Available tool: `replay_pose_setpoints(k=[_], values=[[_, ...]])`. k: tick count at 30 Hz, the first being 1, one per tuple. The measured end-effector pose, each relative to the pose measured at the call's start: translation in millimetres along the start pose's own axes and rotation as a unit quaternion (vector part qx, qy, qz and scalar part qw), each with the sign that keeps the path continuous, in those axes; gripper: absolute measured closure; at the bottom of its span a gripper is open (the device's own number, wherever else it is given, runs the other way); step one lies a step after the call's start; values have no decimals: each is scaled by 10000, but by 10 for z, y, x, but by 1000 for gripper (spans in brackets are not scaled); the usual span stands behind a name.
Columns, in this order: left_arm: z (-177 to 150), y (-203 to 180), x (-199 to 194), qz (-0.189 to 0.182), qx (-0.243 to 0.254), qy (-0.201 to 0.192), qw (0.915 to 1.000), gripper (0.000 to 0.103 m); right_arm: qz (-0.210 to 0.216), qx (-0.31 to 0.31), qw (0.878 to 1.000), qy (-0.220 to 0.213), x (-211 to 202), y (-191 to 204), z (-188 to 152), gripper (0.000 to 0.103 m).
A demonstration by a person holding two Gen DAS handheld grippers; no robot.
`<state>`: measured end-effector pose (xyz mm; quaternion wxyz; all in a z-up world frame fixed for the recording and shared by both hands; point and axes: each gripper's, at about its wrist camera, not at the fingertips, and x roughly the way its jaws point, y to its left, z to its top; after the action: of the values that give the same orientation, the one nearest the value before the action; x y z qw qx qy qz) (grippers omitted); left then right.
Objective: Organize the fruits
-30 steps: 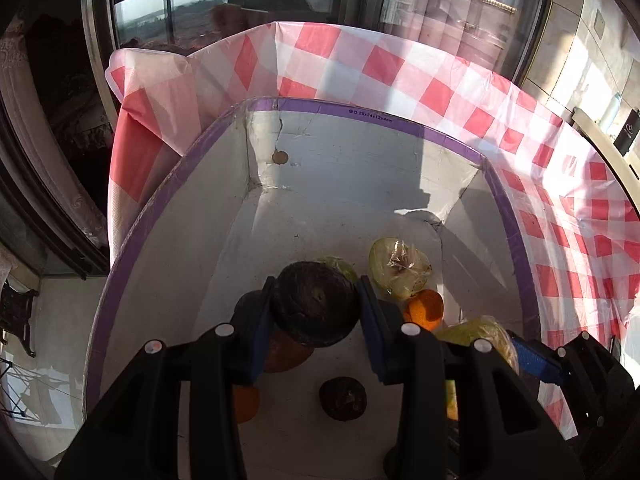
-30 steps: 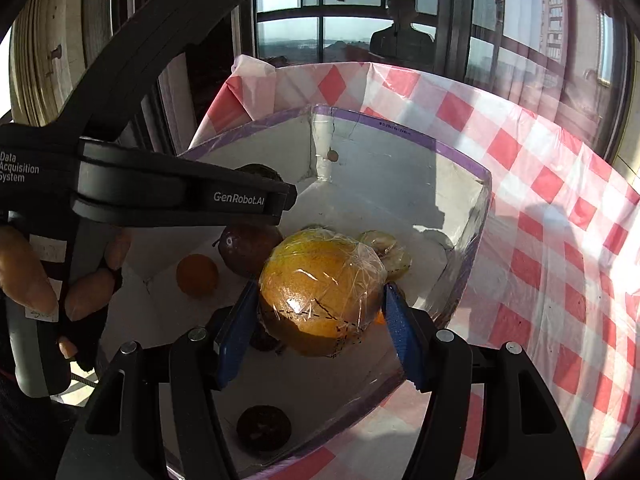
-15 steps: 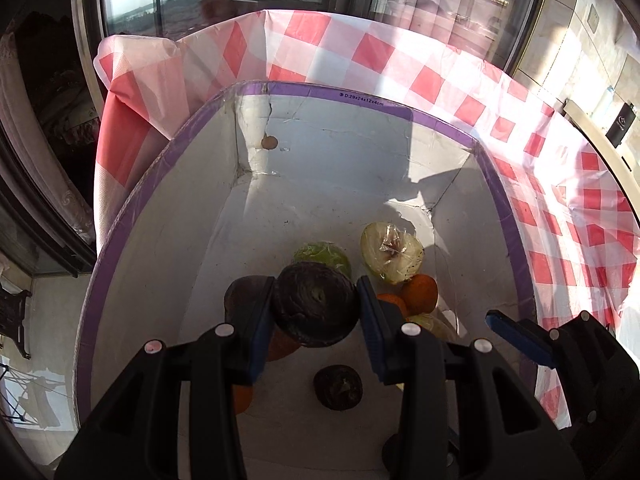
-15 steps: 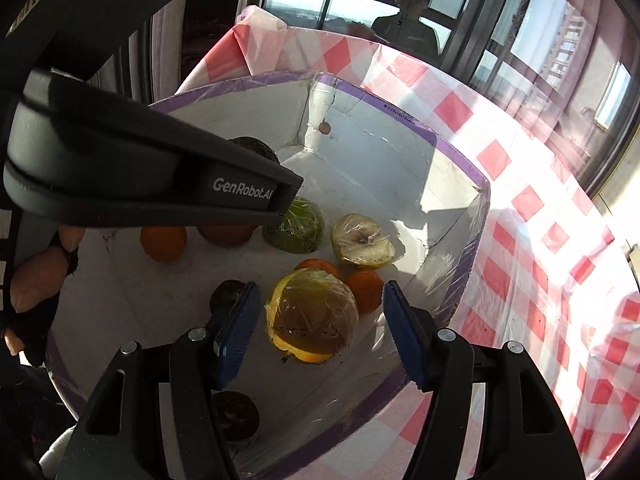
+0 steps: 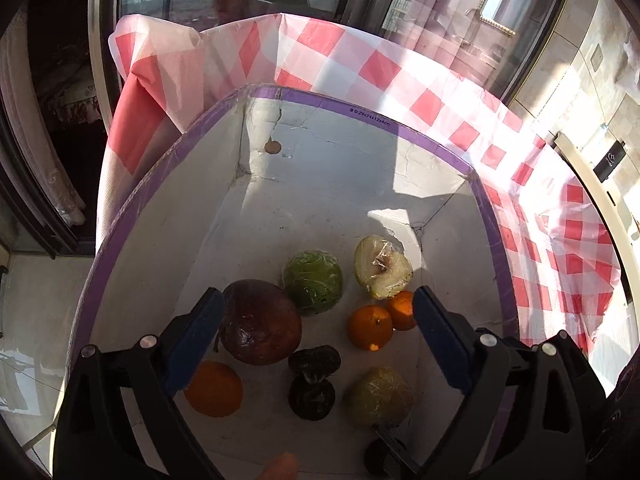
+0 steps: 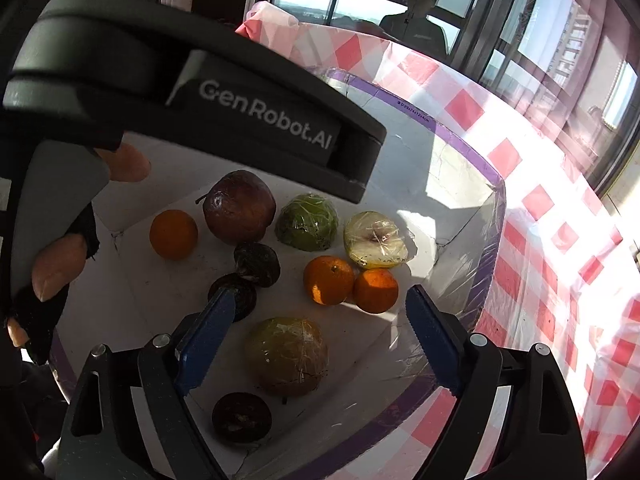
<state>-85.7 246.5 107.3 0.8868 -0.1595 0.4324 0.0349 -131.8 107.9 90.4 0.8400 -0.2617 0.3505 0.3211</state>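
A white box with a purple rim (image 5: 432,136) (image 6: 472,156) holds several fruits. My left gripper (image 5: 316,336) is open above them; the small dark fruit (image 5: 315,360) it held lies on the box floor below, beside another dark fruit (image 5: 312,398). A big dark red apple (image 5: 260,332) (image 6: 239,207) lies by the left finger. My right gripper (image 6: 320,332) is open above the wrapped orange-yellow fruit (image 6: 287,355) (image 5: 380,395), which rests on the floor. Oranges (image 6: 329,280), a wrapped green half (image 6: 307,222) and a wrapped pale half apple (image 6: 375,240) lie further in.
The box stands on a red-and-white checked cloth (image 5: 400,76) (image 6: 552,216). Windows stand behind it. The left gripper's body (image 6: 200,112) hangs over the box's left side in the right wrist view. Another dark fruit (image 6: 241,417) lies at the box's near edge.
Both grippers opened. The left one let go of the small dark fruit, the right one of the wrapped orange-yellow fruit; both fruits now lie in the box.
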Motion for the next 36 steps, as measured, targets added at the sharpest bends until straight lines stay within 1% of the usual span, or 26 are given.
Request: replay_pose_setpoints(k=[2, 3, 5, 7, 8, 11, 14, 15, 19, 20, 22, 36], values=[[19, 21, -36, 85, -43, -146, 9998, 2, 11, -6, 10000, 32, 0, 12, 5, 16], [28, 27, -42, 195, -59, -189, 9996, 2, -1, -3, 10000, 61, 4, 12, 17, 16], [46, 13, -21, 686, -11, -145, 9975, 2, 22, 60, 9999, 148, 12, -10, 37, 15], [70, -44, 34, 1197, 155, 26, 9927, 2, 98, 192, 9993, 290, 19, -30, 79, 15], [75, -72, 61, 1322, 239, 114, 9909, 2, 156, 306, 9987, 371, 32, -54, 108, 15], [69, -72, 120, 1329, 388, 312, 9899, 2, 313, 571, 9965, 518, 60, -126, 183, 15], [83, -6, 149, 1488, 284, 583, 9867, 2, 200, 586, 9956, 704, 107, -121, 242, 15], [84, 24, 151, 1504, 218, 621, 9864, 2, 188, 605, 9951, 754, 119, -116, 268, 15], [79, 108, 121, 1436, -4, 599, 9878, 2, 265, 778, 9930, 843, 169, -155, 345, 13], [77, 124, 114, 1436, -42, 598, 9878, 2, 328, 815, 9926, 843, 180, -174, 351, 10], [62, 153, 103, 1407, -108, 605, 9881, 2, 381, 865, 9920, 835, 198, -204, 356, 9], [22, 149, 56, 1348, -126, 513, 9895, 2, 368, 946, 9917, 796, 194, -207, 330, 9]])
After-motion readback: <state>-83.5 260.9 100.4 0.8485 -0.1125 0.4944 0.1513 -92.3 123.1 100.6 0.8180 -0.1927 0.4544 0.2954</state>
